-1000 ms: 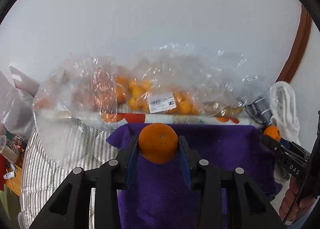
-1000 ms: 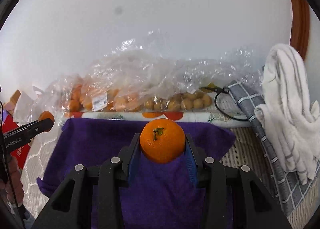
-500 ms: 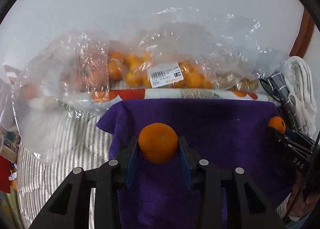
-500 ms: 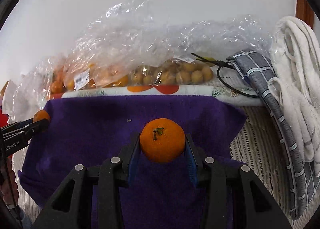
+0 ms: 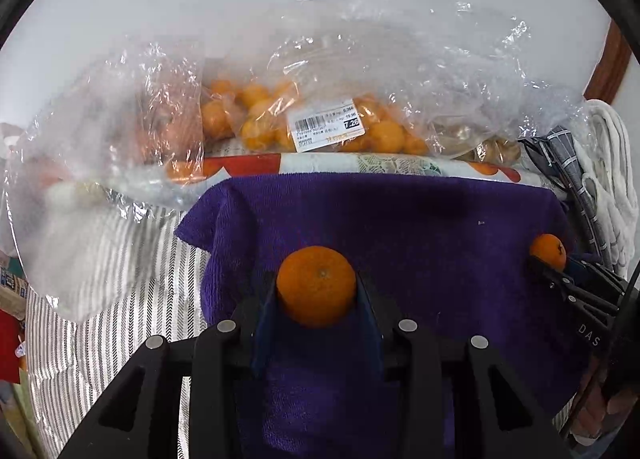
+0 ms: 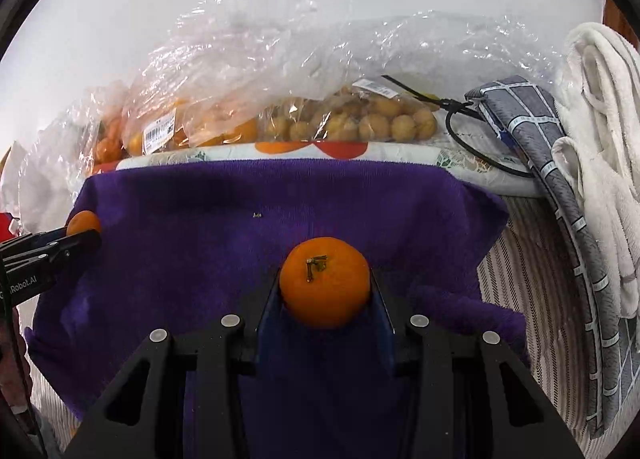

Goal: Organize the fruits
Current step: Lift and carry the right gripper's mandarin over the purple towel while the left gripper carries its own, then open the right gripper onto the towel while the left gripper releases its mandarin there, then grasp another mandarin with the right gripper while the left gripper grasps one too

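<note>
My left gripper (image 5: 316,291) is shut on an orange mandarin (image 5: 316,285) and holds it over the left part of a purple towel (image 5: 400,227). My right gripper (image 6: 325,295) is shut on a second mandarin (image 6: 325,287), stem toward the camera, over the same towel (image 6: 200,219). Each gripper shows at the edge of the other's view: the right one with its mandarin (image 5: 548,251), the left one with its mandarin (image 6: 83,222). Behind the towel lie clear plastic bags of small oranges (image 5: 256,119) and pale brown round fruits (image 6: 360,123).
A rolled patterned mat (image 6: 312,150) lies between towel and bags. A grey checked cloth (image 6: 552,163), a white towel (image 6: 600,131) and a black cable (image 6: 472,147) are at the right. A striped cloth (image 5: 112,283) covers the surface; a white wall stands behind.
Both grippers have tilted down and come closer to the purple towel, each still holding its mandarin. The bags now sit higher in both views.
</note>
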Available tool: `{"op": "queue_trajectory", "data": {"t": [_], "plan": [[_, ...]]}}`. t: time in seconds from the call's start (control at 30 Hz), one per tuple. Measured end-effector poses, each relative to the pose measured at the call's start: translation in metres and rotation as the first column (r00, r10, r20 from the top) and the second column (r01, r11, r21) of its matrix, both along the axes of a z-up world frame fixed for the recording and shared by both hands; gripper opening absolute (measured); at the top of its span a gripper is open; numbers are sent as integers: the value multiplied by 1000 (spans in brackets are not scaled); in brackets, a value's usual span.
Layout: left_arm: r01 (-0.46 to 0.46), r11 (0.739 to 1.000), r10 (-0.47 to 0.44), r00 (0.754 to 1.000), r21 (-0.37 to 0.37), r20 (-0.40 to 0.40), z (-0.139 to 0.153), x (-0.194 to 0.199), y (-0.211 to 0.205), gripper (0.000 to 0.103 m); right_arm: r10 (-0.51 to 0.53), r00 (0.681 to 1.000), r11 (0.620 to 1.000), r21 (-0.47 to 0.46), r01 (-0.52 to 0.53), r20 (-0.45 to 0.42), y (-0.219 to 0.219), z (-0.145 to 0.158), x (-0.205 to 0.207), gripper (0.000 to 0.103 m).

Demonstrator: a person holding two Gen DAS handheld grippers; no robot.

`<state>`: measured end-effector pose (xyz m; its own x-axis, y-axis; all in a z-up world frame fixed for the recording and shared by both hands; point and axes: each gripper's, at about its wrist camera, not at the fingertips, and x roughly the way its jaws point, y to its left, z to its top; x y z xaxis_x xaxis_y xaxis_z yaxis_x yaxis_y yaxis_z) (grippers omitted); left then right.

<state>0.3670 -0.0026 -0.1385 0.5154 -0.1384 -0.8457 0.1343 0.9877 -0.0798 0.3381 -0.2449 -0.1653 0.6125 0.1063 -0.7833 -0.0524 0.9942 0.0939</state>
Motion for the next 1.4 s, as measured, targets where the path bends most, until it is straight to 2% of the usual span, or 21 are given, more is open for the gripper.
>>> {"op": "queue_trajectory", "data": {"t": [0.2,0.3,0.33,0.4,0.53,0.67,0.83,0.93,1.07,1.2,1.3,1.4], "plan": [[9,1000,-9,1000,20,-29,-5,3,-9,37,-6,1000,1000,-11,6,5,2,2,-1,43],[5,999,-3,998,37,-55,-7,5,-9,39,-10,1000,1000,1,10,17,5,6,-4,54],[3,999,-1,998,32,-56,-6,5,-9,41,-9,1000,1000,-3,9,24,7,9,-7,57],[-1,999,3,998,32,-56,-3,5,-7,56,-5,999,1000,-7,5,33,9,13,-13,61],[-13,999,13,1000,42,-11,15,-2,-6,58,-6,999,1000,-8,6,45,11,23,-34,68],[-53,998,51,997,43,59,41,-14,-2,58,-30,999,999,-23,31,42,6,32,-66,68],[-42,999,40,987,10,154,84,-37,3,58,-94,993,995,-27,96,74,-6,45,-109,68],[-19,1000,23,980,-20,196,108,-50,7,58,-106,992,993,-46,109,65,-10,52,-130,68],[-26,999,16,960,34,279,129,-72,4,58,-76,994,992,-93,83,76,-8,60,-155,68],[-9,1000,5,969,17,245,119,-98,14,63,-47,995,993,-103,56,86,-6,58,-176,68],[-26,998,14,980,55,198,94,-116,25,64,-35,997,997,-69,40,74,-2,47,-182,68],[-53,996,44,992,69,120,63,-134,44,64,-18,998,999,-39,21,65,6,35,-189,64]]}}
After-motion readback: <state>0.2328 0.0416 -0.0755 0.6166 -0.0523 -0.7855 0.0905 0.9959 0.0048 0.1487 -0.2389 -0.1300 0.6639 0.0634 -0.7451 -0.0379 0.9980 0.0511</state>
